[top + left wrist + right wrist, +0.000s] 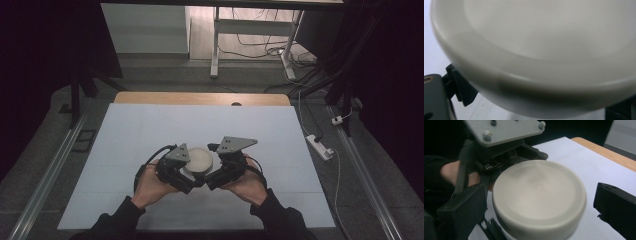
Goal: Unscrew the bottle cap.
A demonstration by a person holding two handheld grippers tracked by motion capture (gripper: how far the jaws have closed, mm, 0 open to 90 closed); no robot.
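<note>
A round white container (200, 159) with a flat lid sits low over the white table cover, between both grippers. My left gripper (187, 175) comes at it from the left. In the left gripper view the container (544, 50) is very close, and the left gripper (541, 102) has a black jaw pressed against each lower side. In the right gripper view the lid (537, 195) lies between the jaws of my right gripper (539, 205). That gripper's left jaw is by the rim and its right jaw stands apart from it. The right gripper (216, 175) is open.
The white cover (150, 130) spreads over the table, and a wooden edge (200, 98) shows at the far side. Beyond it are a white desk frame (216, 45) and floor cables. A power strip (320, 146) lies on the floor to the right.
</note>
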